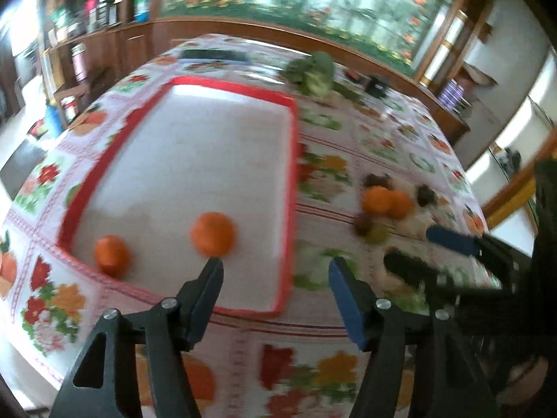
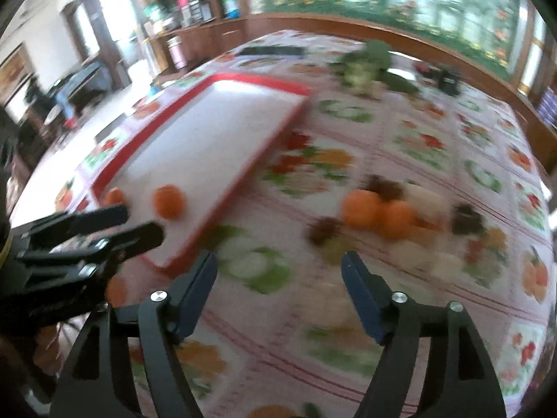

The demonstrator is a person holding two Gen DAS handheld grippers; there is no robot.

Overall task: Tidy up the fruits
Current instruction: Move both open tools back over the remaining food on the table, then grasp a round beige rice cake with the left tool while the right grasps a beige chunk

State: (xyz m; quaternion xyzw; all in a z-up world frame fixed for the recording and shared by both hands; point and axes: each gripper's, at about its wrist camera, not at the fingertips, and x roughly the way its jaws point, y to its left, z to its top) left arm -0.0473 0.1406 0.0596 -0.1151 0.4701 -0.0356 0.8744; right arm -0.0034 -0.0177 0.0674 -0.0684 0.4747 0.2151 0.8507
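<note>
Oranges: two (image 1: 212, 234) (image 1: 112, 255) sit in the red-rimmed tray (image 1: 292, 188), two more (image 2: 361, 208) (image 2: 397, 218) wait in the tablecloth pile with dark fruits (image 2: 466, 219). Left gripper (image 1: 275, 268) and right gripper (image 2: 280, 264) both spread, empty.

Floral-cloth table (image 1: 313, 348): red-rimmed tray (image 1: 292, 174), loose fruit pile (image 1: 386, 205), greens (image 1: 313, 73).

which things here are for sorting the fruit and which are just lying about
For the job: red tray, two oranges in it, loose oranges and small dark fruits on the tablecloth.

Lying about: green vegetables, black box, dark flat object.
</note>
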